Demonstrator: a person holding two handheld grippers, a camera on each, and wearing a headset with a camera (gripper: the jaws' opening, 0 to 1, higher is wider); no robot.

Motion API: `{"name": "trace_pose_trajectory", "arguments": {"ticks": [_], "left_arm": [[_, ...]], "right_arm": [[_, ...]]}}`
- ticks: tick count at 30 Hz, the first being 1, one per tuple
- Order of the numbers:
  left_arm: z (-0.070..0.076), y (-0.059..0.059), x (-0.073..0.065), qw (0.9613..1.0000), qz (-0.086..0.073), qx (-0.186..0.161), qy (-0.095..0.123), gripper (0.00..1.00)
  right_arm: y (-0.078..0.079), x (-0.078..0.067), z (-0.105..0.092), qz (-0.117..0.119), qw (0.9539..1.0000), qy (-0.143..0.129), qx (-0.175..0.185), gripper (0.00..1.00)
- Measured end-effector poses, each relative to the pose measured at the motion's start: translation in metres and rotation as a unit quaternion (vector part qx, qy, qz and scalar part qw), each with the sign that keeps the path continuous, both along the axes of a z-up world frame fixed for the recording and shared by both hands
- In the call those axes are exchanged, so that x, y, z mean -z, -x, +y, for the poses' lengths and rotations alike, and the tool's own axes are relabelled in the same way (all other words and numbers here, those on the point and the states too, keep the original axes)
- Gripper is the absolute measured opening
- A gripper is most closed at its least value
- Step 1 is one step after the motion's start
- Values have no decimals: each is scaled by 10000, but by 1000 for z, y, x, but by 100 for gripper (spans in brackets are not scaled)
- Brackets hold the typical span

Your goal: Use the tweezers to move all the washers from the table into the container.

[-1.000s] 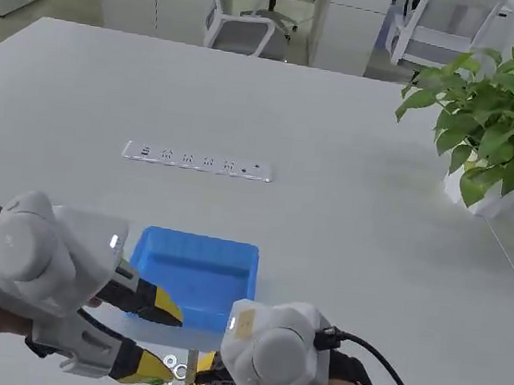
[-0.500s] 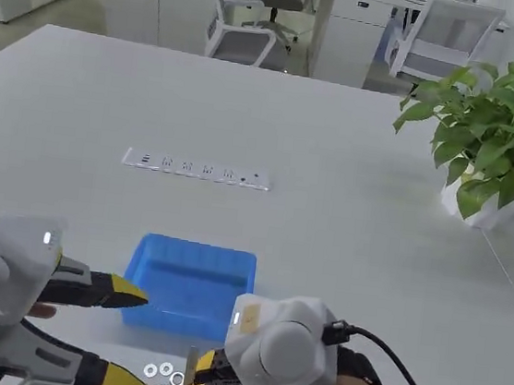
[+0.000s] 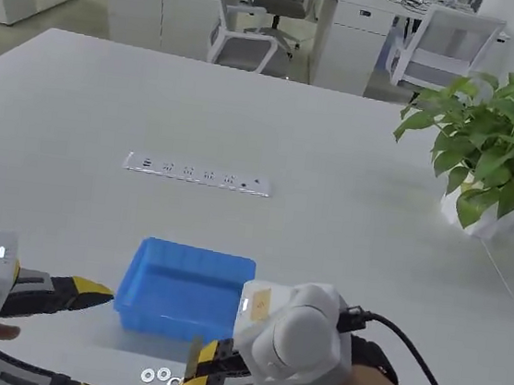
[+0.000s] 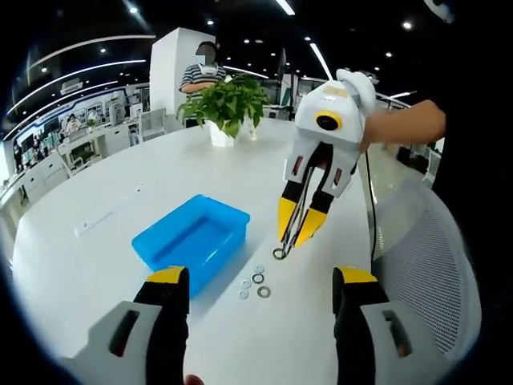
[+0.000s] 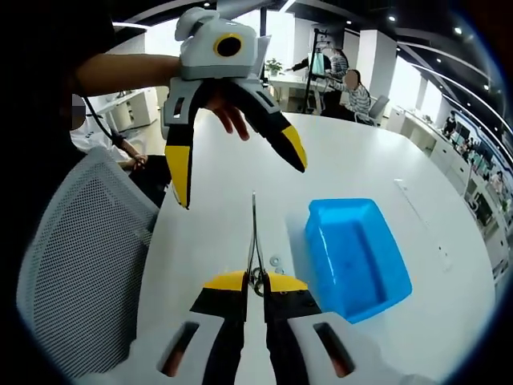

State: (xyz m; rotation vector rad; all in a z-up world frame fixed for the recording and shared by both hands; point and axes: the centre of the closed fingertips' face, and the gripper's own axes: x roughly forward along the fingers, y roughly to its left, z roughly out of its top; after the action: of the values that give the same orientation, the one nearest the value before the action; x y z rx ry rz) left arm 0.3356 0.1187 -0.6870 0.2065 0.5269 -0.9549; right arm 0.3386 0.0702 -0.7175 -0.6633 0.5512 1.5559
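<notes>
Low in the head view, a little right of centre, the right gripper [image 3: 202, 372] has its jaws squeezed narrow onto the tweezers [image 5: 254, 233], which stick straight out between the yellow tips. Near the middle of the left gripper view the tweezer points come down onto one washer [image 4: 278, 253] on the table [image 3: 347, 221] (whether it is pinched or only touched, I cannot tell). Four more washers [image 4: 258, 278] lie loose just below it in that picture. They are close together on the tabletop, beside the near wall of the blue container [image 3: 186, 288] and outside it. The container sits at lower centre of the head view, just above the right gripper's tips.

At the top of the right gripper view the left gripper [image 5: 239, 183] hangs over the table with its two yellow-tipped jaws spread wide, holding nothing. In the head view it sits in the bottom left corner, left of the container.

Further up the head view a white power strip [image 3: 194, 173] lies left of centre, well apart from the container. A potted plant [image 3: 491, 136] stands at the right edge. A mesh chair back [image 5: 80, 265] takes the lower left of the right gripper view.
</notes>
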Motion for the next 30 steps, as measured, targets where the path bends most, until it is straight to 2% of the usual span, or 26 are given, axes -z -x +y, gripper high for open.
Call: {"name": "trace_pose_trajectory", "arguments": {"ticks": [5, 13, 21, 30], "left_arm": [[2, 3, -1, 9999, -32, -101, 53, 83], [3, 0, -7, 9995, -165, -244, 151, 91], [5, -2, -10, 9990, -221, -331, 217, 96], [5, 0, -9, 9987, -205, -372, 292, 99]], "right_arm": [[-4, -13, 2, -32, 10000, -77, -6, 8], [-15, -32, 5, -94, 9998, -182, -5, 8], [-32, -45, 6, -181, 9996, -196, 30, 8], [-56, -51, 11, -314, 9993, -220, 43, 8]]}}
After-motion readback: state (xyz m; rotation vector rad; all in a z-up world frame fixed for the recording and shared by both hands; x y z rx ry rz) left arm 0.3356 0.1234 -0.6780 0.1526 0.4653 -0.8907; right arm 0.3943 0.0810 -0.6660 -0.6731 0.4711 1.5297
